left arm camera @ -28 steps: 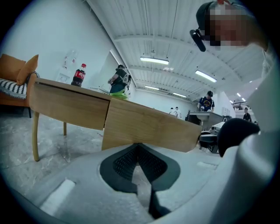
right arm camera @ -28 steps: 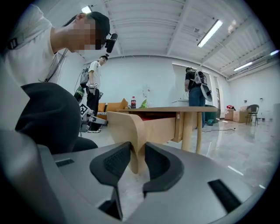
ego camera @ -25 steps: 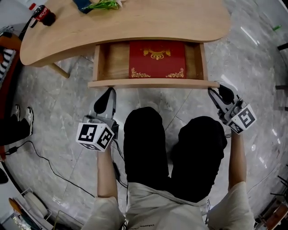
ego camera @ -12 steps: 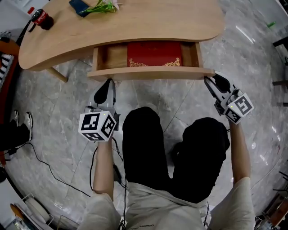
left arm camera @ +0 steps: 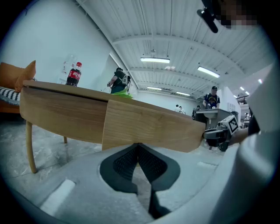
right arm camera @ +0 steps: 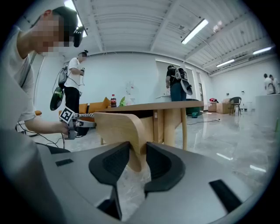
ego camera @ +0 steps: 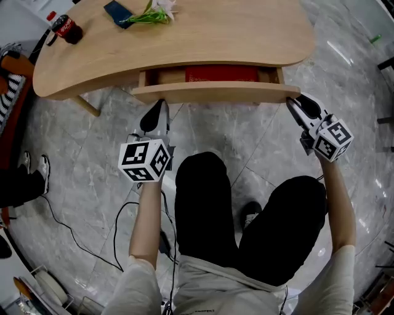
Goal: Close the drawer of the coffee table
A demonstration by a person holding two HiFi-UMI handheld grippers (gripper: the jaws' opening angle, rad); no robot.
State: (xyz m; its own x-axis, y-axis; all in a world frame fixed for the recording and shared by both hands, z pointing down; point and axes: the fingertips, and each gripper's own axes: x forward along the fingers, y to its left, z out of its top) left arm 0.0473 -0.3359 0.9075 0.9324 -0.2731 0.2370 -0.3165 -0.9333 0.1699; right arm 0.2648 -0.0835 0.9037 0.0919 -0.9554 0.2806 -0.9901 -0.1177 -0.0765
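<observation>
The drawer is nearly home under the coffee table, with only a narrow strip open in the upper middle of the head view and a red box lying flat inside. My left claw has its jaws together and its tips against the drawer front near its left end. My right claw is closed on the front's right end, with wood between the pads. That grip is my main worry: as I judge it, the finger behind the front would get pinched against the table frame and stop the drawer short of flush, so I should let go and push flat. Uneven pressure from the two ends could also skew the drawer and jam it, and my closed left tips could slide off under the lower edge. Nothing blocks the path — my knees sit below, the table leg and floor cable lie left, and a cola bottle and green sprig rest on top, upper left.
</observation>
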